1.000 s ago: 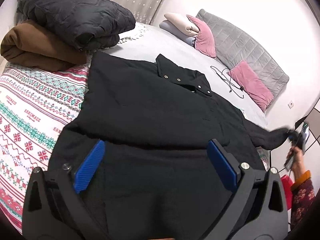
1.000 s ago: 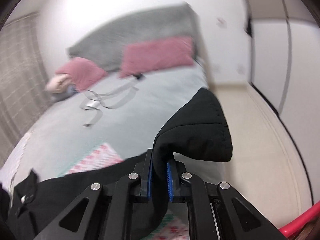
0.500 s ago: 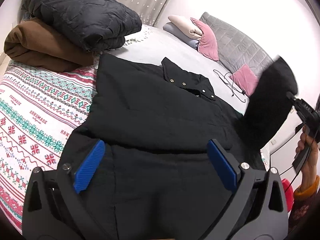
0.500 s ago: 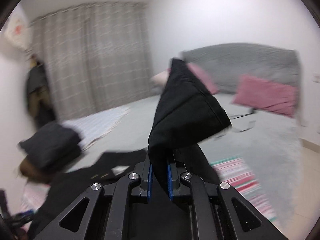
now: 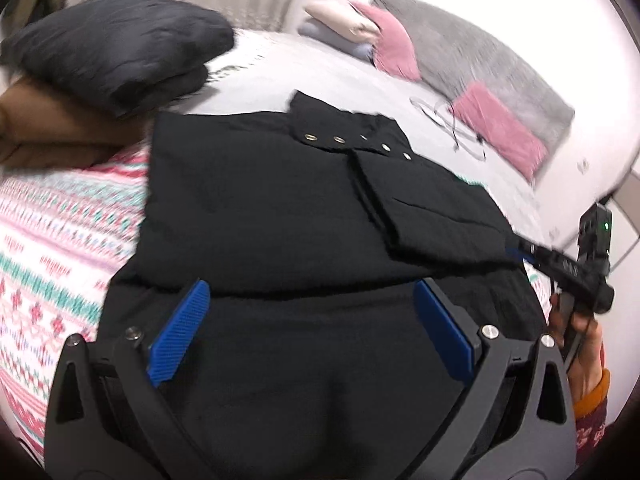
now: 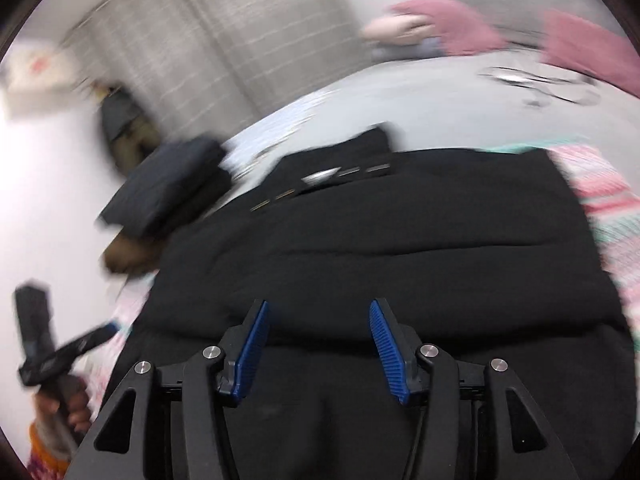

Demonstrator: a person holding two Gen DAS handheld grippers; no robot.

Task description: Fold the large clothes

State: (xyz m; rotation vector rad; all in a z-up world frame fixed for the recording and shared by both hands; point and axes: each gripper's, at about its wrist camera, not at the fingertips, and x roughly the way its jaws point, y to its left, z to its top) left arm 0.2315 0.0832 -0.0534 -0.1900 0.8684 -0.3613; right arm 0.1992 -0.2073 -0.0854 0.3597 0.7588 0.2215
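Note:
A large black jacket (image 5: 248,208) lies spread on the bed, collar with metal snaps (image 5: 340,140) at the far end. Its right sleeve (image 5: 424,208) lies folded across the chest. My left gripper (image 5: 316,320) is open and empty, low over the jacket's lower half. My right gripper (image 6: 318,338) is open and empty over the jacket (image 6: 380,240). It also shows in the left wrist view (image 5: 520,254) at the jacket's right edge, by the sleeve. The left gripper shows in the right wrist view (image 6: 104,332) at the jacket's left edge.
A patterned pink and white blanket (image 5: 60,216) covers the near bed. A folded dark quilted coat (image 5: 112,44) sits on a brown garment (image 5: 44,136) at the far left. Pink cushions (image 5: 500,132), a grey headboard and a black cable (image 5: 452,128) lie at the far right.
The right gripper swung the sleeve over from the right side, laid it across the jacket's chest and opened, letting it go. The left gripper stayed open and shifted slightly.

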